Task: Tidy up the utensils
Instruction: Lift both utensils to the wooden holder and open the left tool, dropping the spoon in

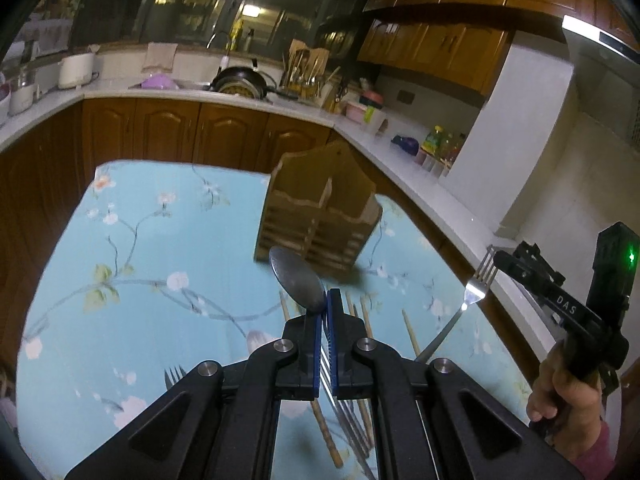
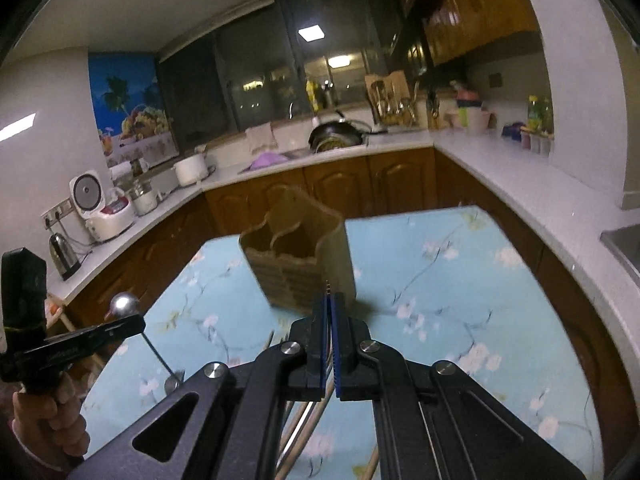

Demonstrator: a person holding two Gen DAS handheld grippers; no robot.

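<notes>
Spoon [image 1: 297,280] stands bowl-up in the pinched-shut left gripper [image 1: 327,300], handle running back down between the pads, and the wooden utensil caddy [image 1: 320,216] sits straight ahead and below the tip, open compartments facing up. From the right wrist, the right gripper [image 2: 330,308] is likewise clamped, on a fork [image 1: 476,284] whose tines just clear its tip; the caddy lies dead ahead, nearer this gripper, I judge.

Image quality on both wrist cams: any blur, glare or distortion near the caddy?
Left wrist view: heavy fisheye bending of the counter edge; wooden caddy soft with motion blur; spoon bowl sharp with dull sheen. Right wrist view: caddy smeared too; ceiling light reflected in the dark window; dim, warm lighting.
</notes>
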